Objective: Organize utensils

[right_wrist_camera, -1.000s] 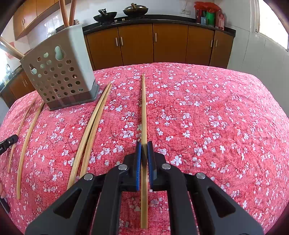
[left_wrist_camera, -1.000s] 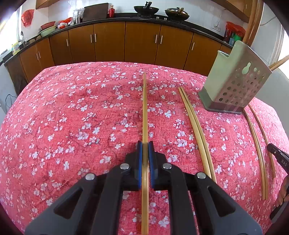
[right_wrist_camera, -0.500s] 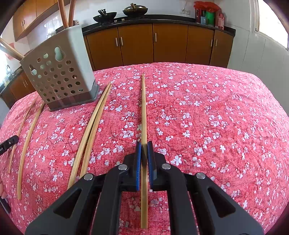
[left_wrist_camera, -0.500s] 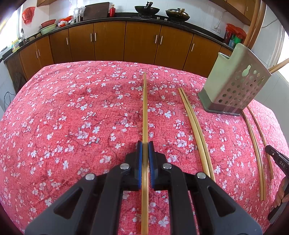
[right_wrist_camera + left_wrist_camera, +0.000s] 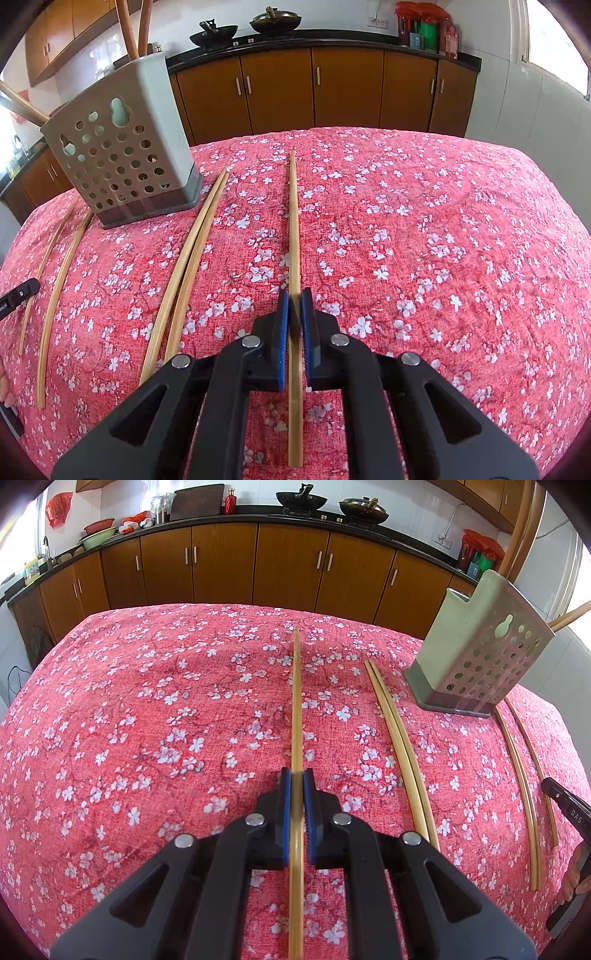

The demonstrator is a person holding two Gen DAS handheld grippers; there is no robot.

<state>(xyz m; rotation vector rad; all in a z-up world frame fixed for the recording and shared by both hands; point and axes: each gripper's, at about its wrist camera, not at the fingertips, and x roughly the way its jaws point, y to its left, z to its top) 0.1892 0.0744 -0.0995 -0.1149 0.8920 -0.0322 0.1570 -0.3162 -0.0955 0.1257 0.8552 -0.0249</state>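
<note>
1. L gripper (image 5: 296, 779): blue pads closed on a chopstick (image 5: 296, 701), which runs between the jaws and straight ahead, its far part lying over the red floral cloth (image 5: 147, 720).
2. R gripper (image 5: 294, 299): clamped the same way on its own stick (image 5: 293, 221), pointing away along the cloth (image 5: 443, 240) (near end shows under the jaws).
3. Next out, a loose pair (image 5: 397, 738) lies side by side, touching, to the right of the L stick; in the R view the same pair (image 5: 192, 258) is left of the held stick.
4. Two more sticks (image 5: 517, 775) lie a bit apart from each other near the right edge of the L view, by the other gripper's black tip (image 5: 565, 805); R view has them (image 5: 55, 288) at far left.
5. Further back, the holder (image 5: 476, 653) (grey-green, perforated) stands upright on the cloth, just beyond the loose pairs; wooden handles stick up out of it (image 5: 122, 147).
6. Behind the table: brown cabinets (image 5: 288, 568), woks (image 5: 301, 498) on the counter.
</note>
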